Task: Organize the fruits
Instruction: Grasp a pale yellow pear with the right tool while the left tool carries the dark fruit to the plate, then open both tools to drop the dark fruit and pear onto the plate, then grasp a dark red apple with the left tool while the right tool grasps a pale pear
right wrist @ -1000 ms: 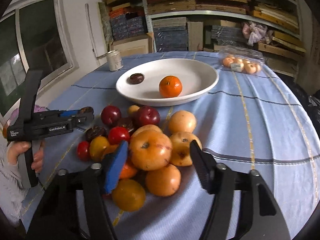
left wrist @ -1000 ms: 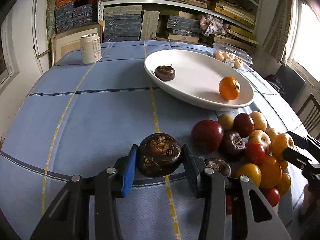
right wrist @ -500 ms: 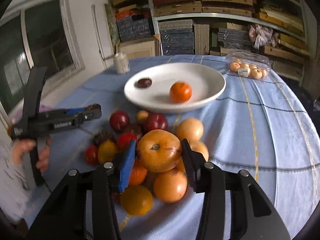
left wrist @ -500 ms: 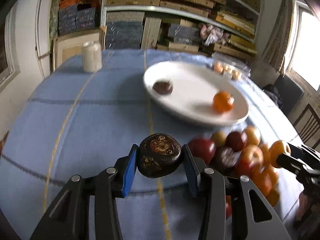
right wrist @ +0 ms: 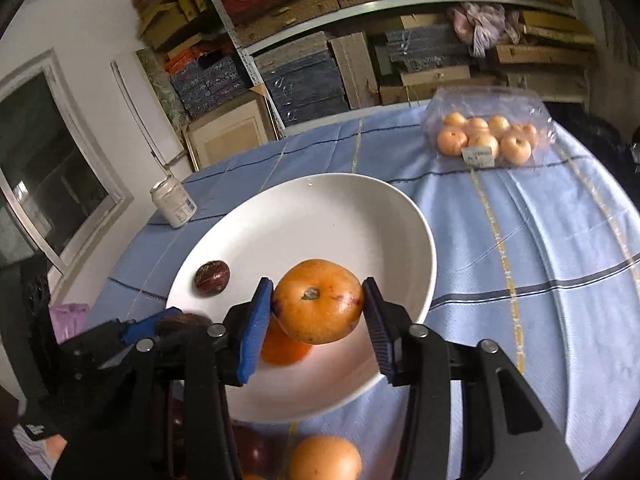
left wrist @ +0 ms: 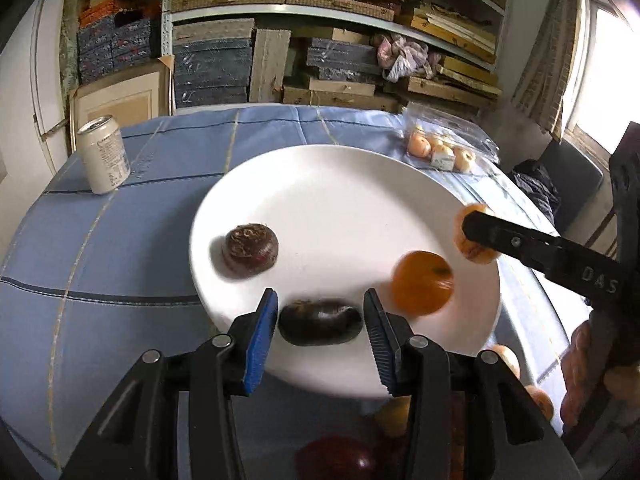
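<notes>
White plate (left wrist: 344,200) beneath both grippers' jaws, each gripping fruit.

The left tongs (left wrist: 320,322) reach in over the near rim of the white plate (left wrist: 340,192), their two pads closed on a dark flat fruit (left wrist: 320,322) that fills the gap between them. The right tongs (right wrist: 318,304) hang above the middle of that plate, clamped on a round orange-yellow fruit (right wrist: 318,302) held clear of its surface, and in the left wrist view their black arm crosses the plate's right edge
</notes>
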A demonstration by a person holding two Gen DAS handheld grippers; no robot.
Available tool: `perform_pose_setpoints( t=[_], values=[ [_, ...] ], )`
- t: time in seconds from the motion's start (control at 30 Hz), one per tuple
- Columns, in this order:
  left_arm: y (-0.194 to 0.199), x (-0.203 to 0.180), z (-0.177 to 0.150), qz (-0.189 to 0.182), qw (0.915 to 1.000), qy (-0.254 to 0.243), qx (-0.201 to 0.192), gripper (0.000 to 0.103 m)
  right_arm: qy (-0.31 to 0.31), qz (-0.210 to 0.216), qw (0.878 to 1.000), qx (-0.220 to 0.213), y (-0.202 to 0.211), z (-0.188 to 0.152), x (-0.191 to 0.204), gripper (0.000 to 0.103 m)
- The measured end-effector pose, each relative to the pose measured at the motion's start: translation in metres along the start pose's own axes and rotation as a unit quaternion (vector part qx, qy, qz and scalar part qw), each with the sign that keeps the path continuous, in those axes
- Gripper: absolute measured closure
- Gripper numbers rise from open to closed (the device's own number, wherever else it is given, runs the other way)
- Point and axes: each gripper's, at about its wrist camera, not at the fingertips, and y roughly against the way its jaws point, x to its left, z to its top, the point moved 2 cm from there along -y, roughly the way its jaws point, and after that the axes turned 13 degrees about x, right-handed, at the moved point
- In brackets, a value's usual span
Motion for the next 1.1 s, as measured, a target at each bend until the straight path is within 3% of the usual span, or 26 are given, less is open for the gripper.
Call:
perform_pose_setpoints(
  t=[0.07, 0.2, 0.23, 0.33, 0.47, 0.63, 0.87, 0.97, 1.1],
  values=[
    [0.002, 0.005, -0.001, -0.006, 0.9999, 0.012, -0.006, 0.041, -0.018, 0.020, 1.000, -0.016, 0.011, -0.001, -0.006, 0.048],
    [0.028, 0.019, -0.008, -0.011, 0.9990, 0.031, -0.028, 0.040, -0.028, 0.047, 0.997, -0.052, 0.049, -0.007, -0.006, 0.048],
    [0.034, 0.021, -0.011, -0.011, 0.9988, 0.034, -0.033, 0.039, -0.021, 0.046, 0.997, -0.061, 0.059, -0.012, -0.003, 0.044],
    [0.054, 0.032, -0.033, 0.000, 0.9978, 0.048, -0.045, 0.030, 0.007, 0.024, 0.996, -0.082, 0.083, -0.041, 0.004, 0.031],
    [0.058, 0.036, -0.068, -0.002, 0.9978, 0.059, -0.029, 0.029, 0.030, -0.034, 0.997, -0.069, 0.087, -0.084, 0.005, 0.029],
    [0.063, 0.015, -0.091, 0.022, 0.9991, 0.010, -0.034, 0.029, 0.018, -0.047, 0.996, -0.077, 0.096, -0.107, -0.002, 0.017],
    [0.043, -0.011, -0.095, 0.051, 0.9970, -0.057, -0.013, 0.029, -0.004, -0.044, 0.996, -0.072, 0.093, -0.107, -0.012, 0.017],
    [0.033, -0.013, -0.093, 0.045, 0.9968, -0.066, 0.008, 0.029, 0.000, -0.043, 0.997, -0.070, 0.092, -0.106, -0.010, 0.016],
    [0.026, -0.001, -0.086, 0.007, 0.9989, -0.042, 0.018, 0.029, 0.014, -0.044, 0.997, -0.063, 0.090, -0.106, -0.003, 0.016]
  ],
)
